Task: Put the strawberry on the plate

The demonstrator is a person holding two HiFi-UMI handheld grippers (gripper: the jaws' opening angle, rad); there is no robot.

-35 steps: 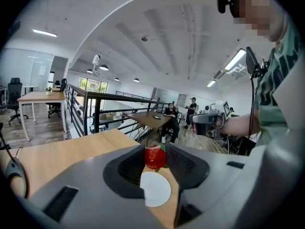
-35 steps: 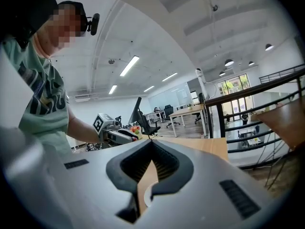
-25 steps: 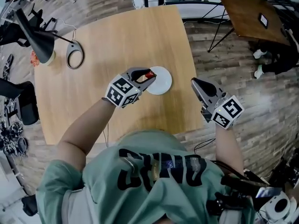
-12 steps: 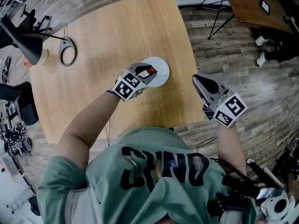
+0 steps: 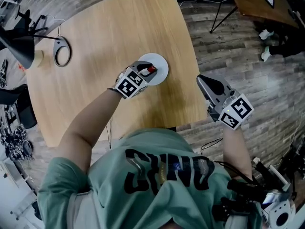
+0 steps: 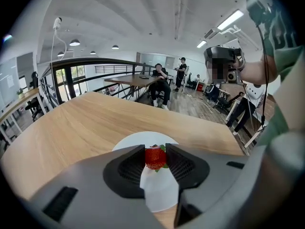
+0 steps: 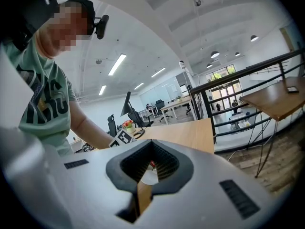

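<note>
**While the strawberry hangs over the plate**

Since a second ago, my left gripper sits lower and farther over the white plate, jaws clamped on the strawberry. My right gripper, closed and empty, hangs just right of the table. I cannot read the shirt lettering.

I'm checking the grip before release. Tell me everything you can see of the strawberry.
The strawberry is small, red and glossy, with dimpled skin and green leaves showing at its upper right and lower edge. Whether it is real or a toy I cannot tell. The left claw pinches it at its sides between two dark ribbed pads, near their tips. It sits over the white plate on the wooden table; whether it touches the plate cannot be told.
</note>
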